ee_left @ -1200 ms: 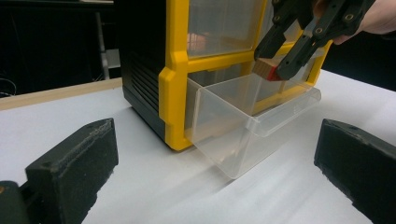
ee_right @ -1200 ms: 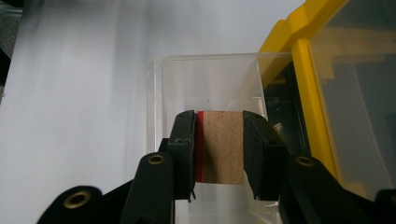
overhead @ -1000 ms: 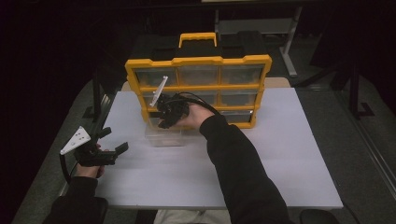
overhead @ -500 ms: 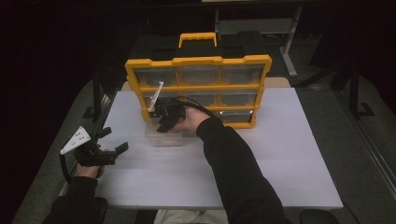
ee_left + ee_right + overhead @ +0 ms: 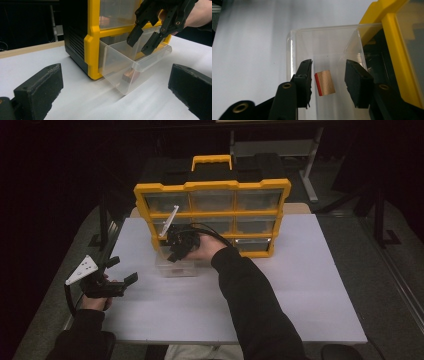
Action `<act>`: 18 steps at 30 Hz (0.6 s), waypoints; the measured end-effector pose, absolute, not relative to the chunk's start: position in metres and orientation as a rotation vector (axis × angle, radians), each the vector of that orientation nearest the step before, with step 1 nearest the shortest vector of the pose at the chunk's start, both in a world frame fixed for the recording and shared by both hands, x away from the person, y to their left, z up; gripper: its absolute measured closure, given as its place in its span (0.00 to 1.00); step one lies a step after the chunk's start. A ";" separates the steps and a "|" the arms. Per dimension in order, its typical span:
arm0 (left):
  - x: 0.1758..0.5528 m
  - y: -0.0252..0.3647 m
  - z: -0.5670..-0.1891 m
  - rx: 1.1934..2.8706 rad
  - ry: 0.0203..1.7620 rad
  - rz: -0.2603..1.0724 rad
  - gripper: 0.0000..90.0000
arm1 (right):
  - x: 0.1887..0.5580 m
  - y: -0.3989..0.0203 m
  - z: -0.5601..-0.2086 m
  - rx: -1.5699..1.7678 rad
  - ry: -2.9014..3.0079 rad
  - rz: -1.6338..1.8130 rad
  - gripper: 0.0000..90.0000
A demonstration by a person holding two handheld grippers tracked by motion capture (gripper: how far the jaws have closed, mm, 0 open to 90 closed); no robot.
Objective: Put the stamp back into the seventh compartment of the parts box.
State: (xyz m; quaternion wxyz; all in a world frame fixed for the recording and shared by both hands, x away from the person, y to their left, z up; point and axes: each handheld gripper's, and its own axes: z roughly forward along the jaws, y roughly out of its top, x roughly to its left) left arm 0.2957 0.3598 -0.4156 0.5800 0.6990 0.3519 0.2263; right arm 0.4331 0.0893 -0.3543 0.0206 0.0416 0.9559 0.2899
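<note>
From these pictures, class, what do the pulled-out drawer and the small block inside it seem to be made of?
Drawer: clear, glossy plastic by the look; the table and block show through its walls.
Small block: probably wood or cork, matt tan with one red end; the material is not certain.

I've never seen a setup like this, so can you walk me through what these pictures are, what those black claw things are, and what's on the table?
A person sits at a white table holding a hand-operated two-jaw gripper in each hand. One picture looks down from above; the other two come from cameras riding on the grippers.

On the table stands a yellow organizer of clear drawers. Its lower-left clear drawer is pulled out, with a small tan block with a red end inside.

The right gripper reaches down into that drawer, jaws open on either side of the block, not gripping it. The left gripper waits open above the table's left side, holding nothing.
</note>
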 end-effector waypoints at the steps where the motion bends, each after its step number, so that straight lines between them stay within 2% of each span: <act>1: 0.296 0.360 -0.416 1.635 0.823 0.530 0.00 | 0.432 0.089 -0.354 0.128 2.961 0.899 0.60; 8: 0.296 0.360 -0.416 1.633 0.824 0.529 0.00 | 0.428 0.083 -0.347 0.192 2.952 0.914 0.48; 18: 0.296 0.360 -0.416 1.632 0.826 0.528 0.00 | 0.423 0.073 -0.340 0.213 2.937 0.930 0.38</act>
